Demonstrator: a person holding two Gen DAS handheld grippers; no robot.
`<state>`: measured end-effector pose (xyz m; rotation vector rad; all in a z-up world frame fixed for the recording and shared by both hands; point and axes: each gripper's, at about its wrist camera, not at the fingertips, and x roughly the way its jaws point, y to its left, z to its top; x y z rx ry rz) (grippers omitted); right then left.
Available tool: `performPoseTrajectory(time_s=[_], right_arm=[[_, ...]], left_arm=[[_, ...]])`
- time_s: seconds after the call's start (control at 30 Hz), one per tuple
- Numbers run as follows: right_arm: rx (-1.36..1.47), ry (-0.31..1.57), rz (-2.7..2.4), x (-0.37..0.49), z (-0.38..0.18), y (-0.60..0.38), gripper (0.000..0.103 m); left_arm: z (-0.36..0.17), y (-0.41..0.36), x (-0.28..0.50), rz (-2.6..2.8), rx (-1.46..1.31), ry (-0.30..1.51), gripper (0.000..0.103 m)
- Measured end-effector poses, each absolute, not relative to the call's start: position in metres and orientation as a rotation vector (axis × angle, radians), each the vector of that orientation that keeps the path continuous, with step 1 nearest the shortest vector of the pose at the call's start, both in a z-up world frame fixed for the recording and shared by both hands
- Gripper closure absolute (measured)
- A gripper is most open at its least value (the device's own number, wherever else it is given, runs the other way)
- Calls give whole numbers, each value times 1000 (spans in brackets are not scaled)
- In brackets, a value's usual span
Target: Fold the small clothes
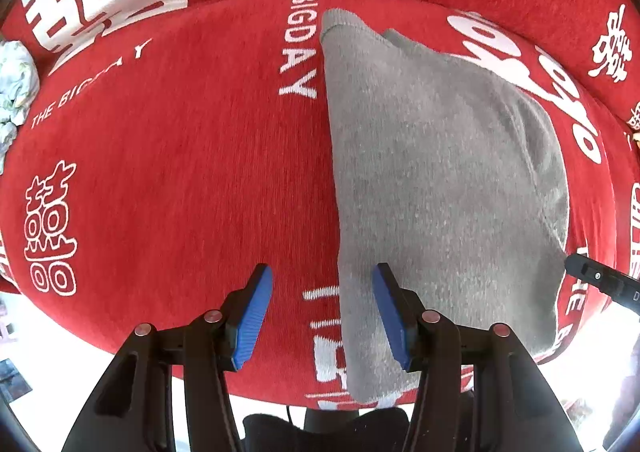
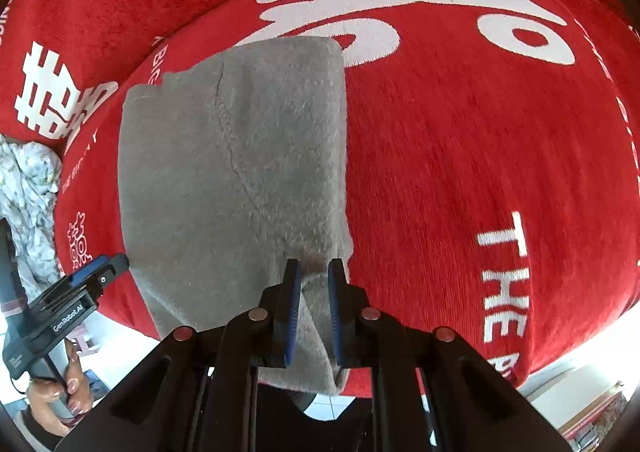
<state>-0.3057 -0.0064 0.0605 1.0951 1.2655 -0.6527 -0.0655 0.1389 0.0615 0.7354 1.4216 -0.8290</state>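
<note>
Blue-padded right gripper (image 2: 313,272) pinches a near corner of the grey knit garment (image 2: 232,172), which lies folded on the red printed cover (image 2: 460,172). Left gripper (image 1: 322,284) hovers open over its other edge. A thin pinch could slip, spilling the fold.

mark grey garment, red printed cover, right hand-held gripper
grey garment (image 2: 224,172): right wrist view, middle of fabric.
red printed cover (image 1: 180,172): left wrist view, bare patch.
right hand-held gripper (image 2: 314,272): right wrist view, between fingertips.
</note>
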Motion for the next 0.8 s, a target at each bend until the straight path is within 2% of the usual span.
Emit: performPoseTrajectory(time_s=[0.33,0.5,0.8], right_arm=[[1093,1282,-636,-301,77,5,89],[1094,1307,-618,-300,84,15,86],[1102,1341,-612,-302,112,28,86]], left_arm=[[72,145,-71,-812,771,1464,49],[79,151,-75,-802,779,1491,49],[120,161,-87,-839,788,1486,49]])
